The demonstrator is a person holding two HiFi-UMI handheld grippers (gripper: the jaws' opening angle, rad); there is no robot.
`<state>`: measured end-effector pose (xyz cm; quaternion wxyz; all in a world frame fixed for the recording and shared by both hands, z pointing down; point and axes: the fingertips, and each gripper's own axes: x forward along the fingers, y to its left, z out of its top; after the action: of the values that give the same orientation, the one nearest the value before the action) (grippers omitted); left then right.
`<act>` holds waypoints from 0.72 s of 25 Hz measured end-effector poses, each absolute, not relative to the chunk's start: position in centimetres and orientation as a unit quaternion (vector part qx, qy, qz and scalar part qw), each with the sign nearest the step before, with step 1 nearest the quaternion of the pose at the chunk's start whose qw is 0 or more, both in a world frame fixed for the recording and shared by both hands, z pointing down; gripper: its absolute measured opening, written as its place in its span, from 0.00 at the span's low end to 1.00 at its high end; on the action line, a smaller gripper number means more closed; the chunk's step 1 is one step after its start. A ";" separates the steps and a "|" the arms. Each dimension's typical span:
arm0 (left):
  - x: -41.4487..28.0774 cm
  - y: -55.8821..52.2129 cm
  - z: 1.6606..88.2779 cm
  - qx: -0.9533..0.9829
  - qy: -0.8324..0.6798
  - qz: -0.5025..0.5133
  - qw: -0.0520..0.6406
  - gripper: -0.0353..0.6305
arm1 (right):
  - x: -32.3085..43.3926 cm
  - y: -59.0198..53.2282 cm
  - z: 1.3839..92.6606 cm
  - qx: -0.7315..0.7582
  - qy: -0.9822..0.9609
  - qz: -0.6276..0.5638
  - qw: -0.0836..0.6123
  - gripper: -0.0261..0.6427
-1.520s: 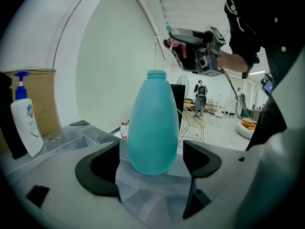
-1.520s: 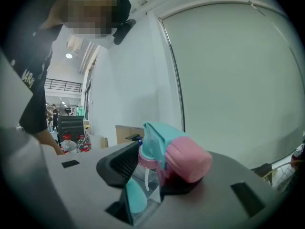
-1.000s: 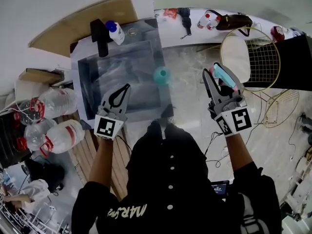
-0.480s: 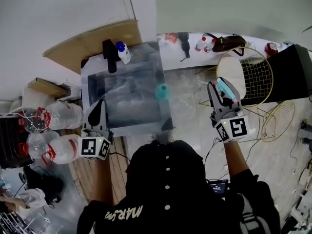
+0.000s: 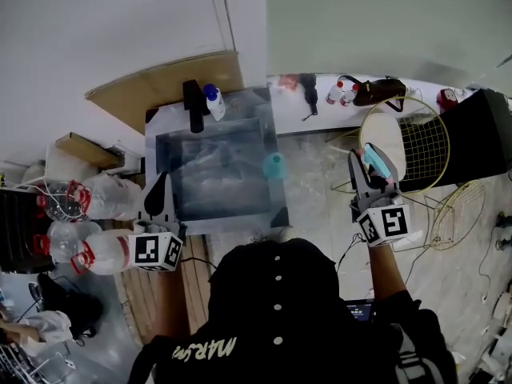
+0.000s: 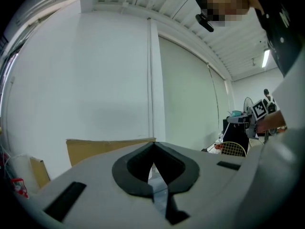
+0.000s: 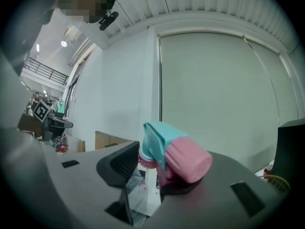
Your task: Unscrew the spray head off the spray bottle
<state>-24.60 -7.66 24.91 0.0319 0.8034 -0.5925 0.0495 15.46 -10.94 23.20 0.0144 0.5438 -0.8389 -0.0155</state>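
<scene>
Spray head (image 7: 171, 154) stays gripped; left gripper (image 5: 163, 179) rose.

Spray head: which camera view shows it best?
The right gripper view: the spray head fills the middle, teal and pink, clamped in the right gripper. The head view shows it small at that gripper's tip; the left gripper view shows only a tiny teal speck far off.

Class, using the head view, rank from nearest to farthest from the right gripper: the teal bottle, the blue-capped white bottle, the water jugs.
1. Teal bottle, on the table's right side, closest to the right gripper holding the spray head.
2. Blue-capped white bottle, at the table's far edge.
3. Water jugs, far left beside the table.
</scene>
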 end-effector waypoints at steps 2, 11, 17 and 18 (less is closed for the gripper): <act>-24.4 -7.8 25.1 0.804 -0.592 0.049 0.031 0.09 | 15.5 -11.0 23.2 0.545 -0.838 -0.011 0.011 0.28; -23.0 -8.5 25.1 0.810 -0.583 0.062 0.024 0.09 | 14.8 -11.3 22.6 0.539 -0.842 -0.018 0.013 0.28; -22.2 -8.4 25.1 0.809 -0.583 0.079 0.014 0.09 | 14.5 -11.1 22.6 0.538 -0.842 -0.017 0.015 0.28; -22.1 -8.4 25.1 0.809 -0.583 0.079 0.014 0.09 | 14.5 -11.1 22.6 0.537 -0.843 -0.016 0.014 0.28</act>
<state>-22.12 -8.43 25.10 0.0143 0.8085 -0.5830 0.0787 14.46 -11.12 22.57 0.0137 0.5368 -0.8434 -0.0165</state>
